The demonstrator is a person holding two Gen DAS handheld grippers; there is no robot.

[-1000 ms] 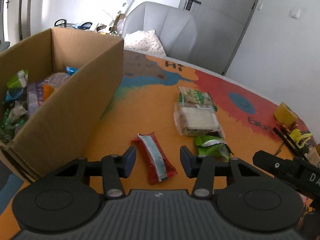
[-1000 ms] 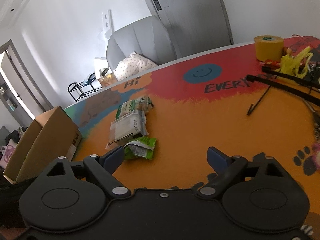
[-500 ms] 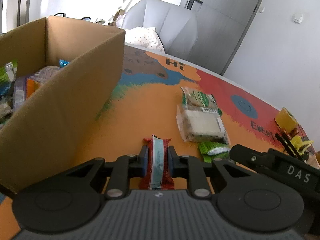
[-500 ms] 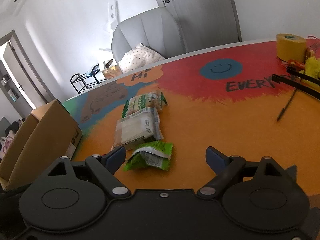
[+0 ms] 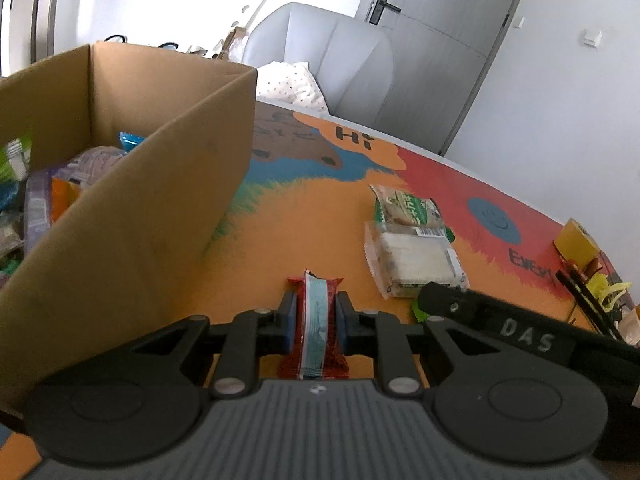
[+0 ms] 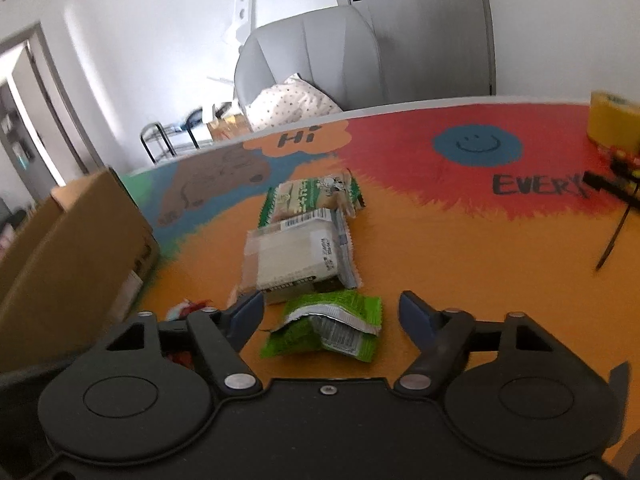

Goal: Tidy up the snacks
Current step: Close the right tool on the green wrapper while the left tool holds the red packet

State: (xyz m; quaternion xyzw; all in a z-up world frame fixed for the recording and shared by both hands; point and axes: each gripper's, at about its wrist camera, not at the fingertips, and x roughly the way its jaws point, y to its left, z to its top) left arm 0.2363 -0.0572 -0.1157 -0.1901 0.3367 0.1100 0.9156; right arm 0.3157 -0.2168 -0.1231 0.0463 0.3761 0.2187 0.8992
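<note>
Orange tabletop point(image 5: 304, 232): our left gripper point(image 5: 312, 318) clamps the red bar point(image 5: 314, 320), box point(image 5: 132, 216) at ten o'clock. Our right gripper point(image 6: 331, 314), jaws closing, straddles the green packet point(image 6: 328, 330); its slack foil may slip out.

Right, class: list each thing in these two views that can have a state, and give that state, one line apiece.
left gripper: shut on the red snack bar
red snack bar: clamped between the pads
right gripper: jaws closing, pads not yet touching the green packet
green packet: crumpled, lying on the table
cardboard box: open-topped, snacks inside
door: closed
</note>
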